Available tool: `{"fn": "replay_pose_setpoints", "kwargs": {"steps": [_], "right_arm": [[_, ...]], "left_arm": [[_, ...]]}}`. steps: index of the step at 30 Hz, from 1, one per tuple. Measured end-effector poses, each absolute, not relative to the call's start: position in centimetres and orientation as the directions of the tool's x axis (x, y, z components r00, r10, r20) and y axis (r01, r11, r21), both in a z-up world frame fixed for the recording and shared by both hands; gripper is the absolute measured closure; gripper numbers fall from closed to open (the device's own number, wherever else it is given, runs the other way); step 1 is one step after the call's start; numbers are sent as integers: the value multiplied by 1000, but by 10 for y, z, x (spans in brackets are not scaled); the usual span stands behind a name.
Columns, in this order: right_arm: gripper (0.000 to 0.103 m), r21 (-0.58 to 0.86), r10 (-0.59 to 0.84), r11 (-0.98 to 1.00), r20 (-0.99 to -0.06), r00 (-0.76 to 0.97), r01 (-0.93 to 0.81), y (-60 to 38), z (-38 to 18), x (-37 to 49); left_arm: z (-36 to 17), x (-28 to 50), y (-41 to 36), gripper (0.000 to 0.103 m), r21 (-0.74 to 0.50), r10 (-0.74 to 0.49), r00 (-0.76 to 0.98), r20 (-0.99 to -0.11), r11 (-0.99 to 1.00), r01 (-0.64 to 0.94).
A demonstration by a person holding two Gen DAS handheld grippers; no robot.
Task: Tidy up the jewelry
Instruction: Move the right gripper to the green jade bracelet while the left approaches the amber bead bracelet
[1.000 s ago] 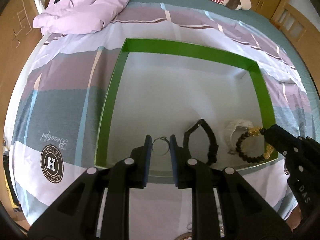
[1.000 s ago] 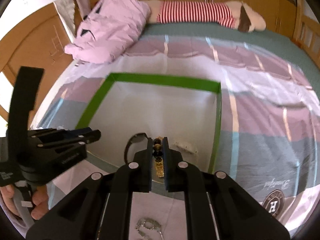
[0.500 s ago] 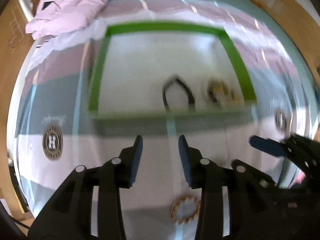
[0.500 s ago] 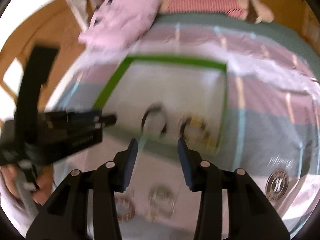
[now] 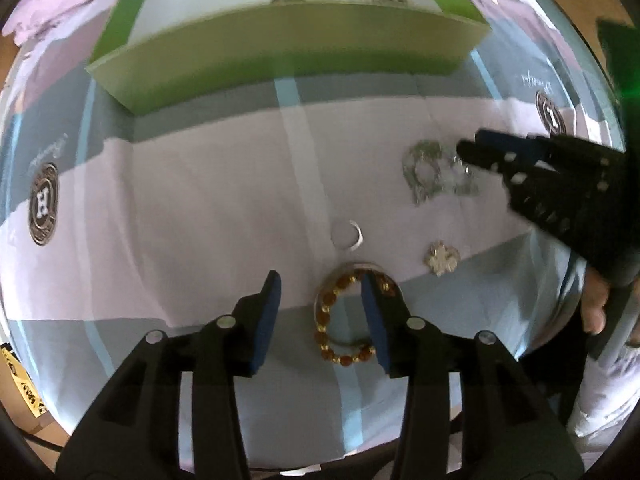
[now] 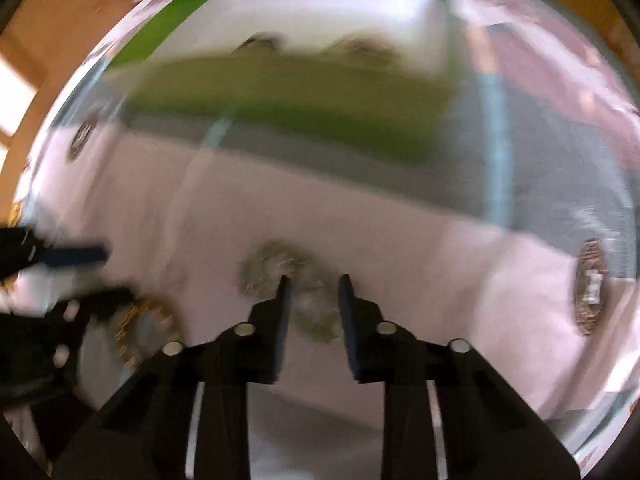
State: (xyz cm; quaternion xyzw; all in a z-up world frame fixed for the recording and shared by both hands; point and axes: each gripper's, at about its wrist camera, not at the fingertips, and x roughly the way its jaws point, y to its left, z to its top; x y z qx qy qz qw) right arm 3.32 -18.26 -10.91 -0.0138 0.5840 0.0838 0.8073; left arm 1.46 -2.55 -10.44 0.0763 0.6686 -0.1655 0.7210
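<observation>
1. Clearly both hands are reaching for loose jewelry on the bed [image 5: 208,184]: the left gripper [image 5: 320,292], jaws just opening, straddles the bead bracelet [image 5: 348,316] without clamping it.
2. Right gripper [image 6: 312,292], jaws just closing, stands apart over the silver chain [image 6: 276,268].
3. Green box [image 5: 280,52] waits beyond.
4. Bedsheet badge [image 5: 43,204] shows "H"; script unreadable.

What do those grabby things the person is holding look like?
Both are black plastic tongs. The left tongs have two long black fingers with flat blue pads on the inside and round silver screws along the top. The right tongs are built the same way, with dark pads and the same silver screws. Seen from the left camera, the right tongs show a row of small pale dots.
</observation>
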Motion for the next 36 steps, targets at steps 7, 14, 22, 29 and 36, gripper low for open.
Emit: {"fn": "replay_pose_setpoints", "kwargs": {"steps": [7, 14, 22, 29, 36], "right_arm": [[80, 140, 191, 973, -937, 294, -185, -173, -102, 30], [80, 154, 199, 973, -936, 292, -170, -172, -103, 30], [80, 186, 238, 962, -931, 277, -201, -183, -102, 23], [80, 220, 287, 910, -946, 151, -350, -149, -108, 6], [83, 160, 229, 891, -966, 116, -424, -124, -120, -11]], "left_arm": [[-124, 20, -17, 62, -74, -94, 61, -994, 958, 278], [-108, 32, 11, 69, -32, -58, 181, -982, 990, 140], [-119, 12, -11, 67, -87, -111, 84, -990, 965, 249], [-137, 14, -9, 67, -69, -85, 67, -994, 973, 219], [-134, 19, 2, 92, -86, -102, 77, -992, 979, 187]]}}
